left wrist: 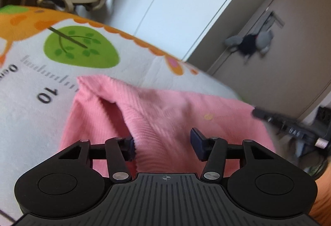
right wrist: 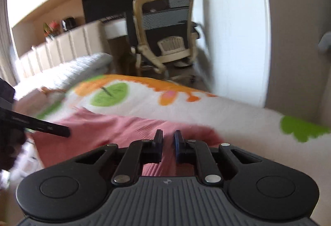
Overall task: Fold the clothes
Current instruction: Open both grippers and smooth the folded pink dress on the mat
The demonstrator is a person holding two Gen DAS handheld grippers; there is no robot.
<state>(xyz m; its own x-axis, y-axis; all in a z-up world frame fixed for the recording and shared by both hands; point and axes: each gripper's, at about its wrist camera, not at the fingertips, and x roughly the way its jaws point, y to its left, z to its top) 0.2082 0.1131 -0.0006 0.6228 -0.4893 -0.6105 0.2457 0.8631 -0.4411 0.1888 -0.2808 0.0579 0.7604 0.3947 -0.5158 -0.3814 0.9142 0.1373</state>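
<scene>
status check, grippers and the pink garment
Left hand-held gripper open over pink garment. Right hand-held gripper nearly shut, grip unclear. Garment on printed blanket. Nothing blocking.

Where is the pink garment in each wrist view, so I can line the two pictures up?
Left wrist: the pink garment fills the lower centre, running under the left gripper.
Right wrist: it lies centre-left, just ahead of the right gripper.
Shared landmark: the green leaf print on the blanket beyond it.
</scene>
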